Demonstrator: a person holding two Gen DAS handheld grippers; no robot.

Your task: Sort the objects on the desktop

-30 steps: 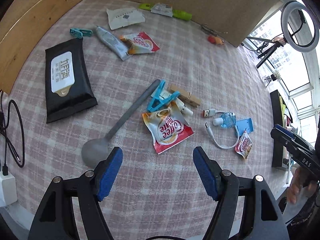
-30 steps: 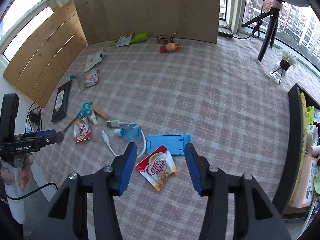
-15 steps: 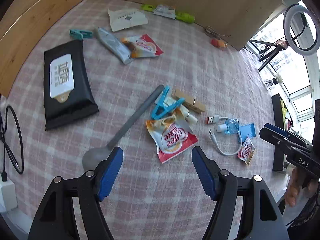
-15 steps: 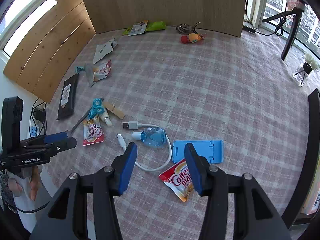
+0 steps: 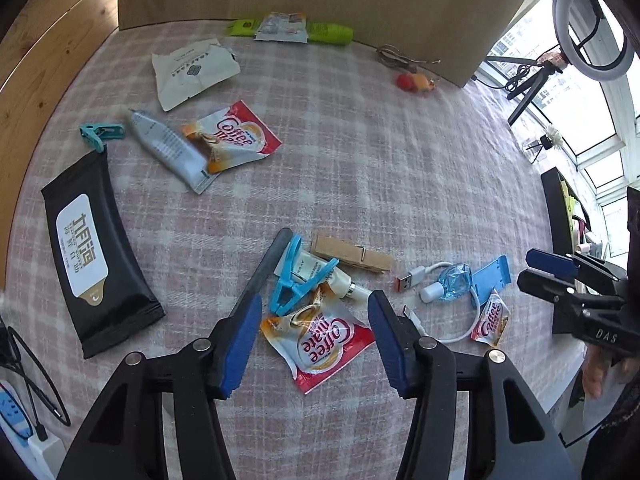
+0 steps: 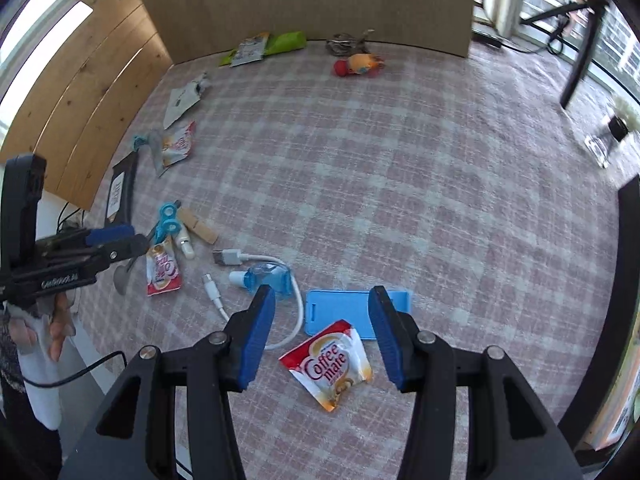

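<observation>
My left gripper (image 5: 314,298) hangs over a red and white Coffee mate sachet (image 5: 324,344) on the checked tablecloth. Its jaws are closing with the sachet between them in the picture; the pads do not press on it. A blue clip (image 5: 294,284), a grey spoon handle (image 5: 264,268) and a wooden clothespin (image 5: 352,256) lie just beyond it. My right gripper (image 6: 322,292) is open above a second Coffee mate sachet (image 6: 332,364), in front of a blue phone stand (image 6: 356,312), a small blue bottle (image 6: 264,276) and a white USB cable (image 6: 232,258).
To the left lie a black wipes pack (image 5: 88,264), a toothpaste tube (image 5: 168,148), a third sachet (image 5: 232,136) and a teal clip (image 5: 100,134). A white packet (image 5: 192,68), a green packet (image 5: 328,32) and a toy (image 5: 414,80) sit near the back board. A person's hand holds each gripper.
My left gripper has slid across so the sachet now sits between its jaws, which have narrowed. My right gripper shifted and dropped a little, its sachet centred between the fingers.
</observation>
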